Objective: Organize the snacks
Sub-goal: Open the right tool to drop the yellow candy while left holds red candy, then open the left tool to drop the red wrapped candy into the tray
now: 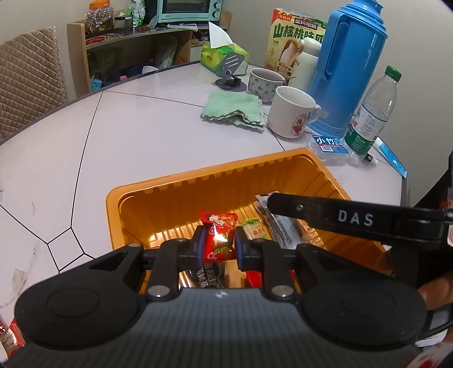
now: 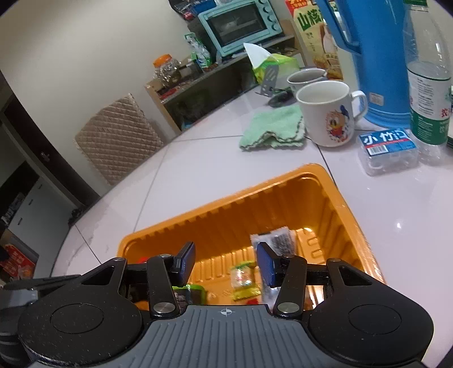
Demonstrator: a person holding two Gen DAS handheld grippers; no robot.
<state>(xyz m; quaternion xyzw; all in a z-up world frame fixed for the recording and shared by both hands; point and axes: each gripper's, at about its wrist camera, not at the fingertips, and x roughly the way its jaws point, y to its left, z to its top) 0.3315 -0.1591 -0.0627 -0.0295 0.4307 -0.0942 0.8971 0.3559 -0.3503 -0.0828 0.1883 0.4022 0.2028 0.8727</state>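
Note:
An orange plastic tray [image 1: 198,181] lies on the white table; it also shows in the right wrist view [image 2: 240,203]. My left gripper [image 1: 219,245] is shut on a red snack packet [image 1: 219,235] and holds it over the tray. In the tray lie a small green packet [image 1: 253,226], a black-and-white striped packet [image 1: 280,223] and a dark packet [image 1: 211,273]. My right gripper [image 2: 226,266] is open and empty above the tray, over the green packet [image 2: 243,280] and beside the striped packet [image 2: 274,240]. Its finger [image 1: 339,216] crosses the left wrist view.
Behind the tray stand a green cloth [image 1: 232,110], two mugs [image 1: 291,111], a blue thermos [image 1: 348,68], a water bottle [image 1: 371,113], a clear toothpick box [image 2: 388,150], a tissue pack [image 1: 223,53] and a snack box [image 1: 291,36]. A shelf with an oven [image 2: 243,22] stands beyond the table.

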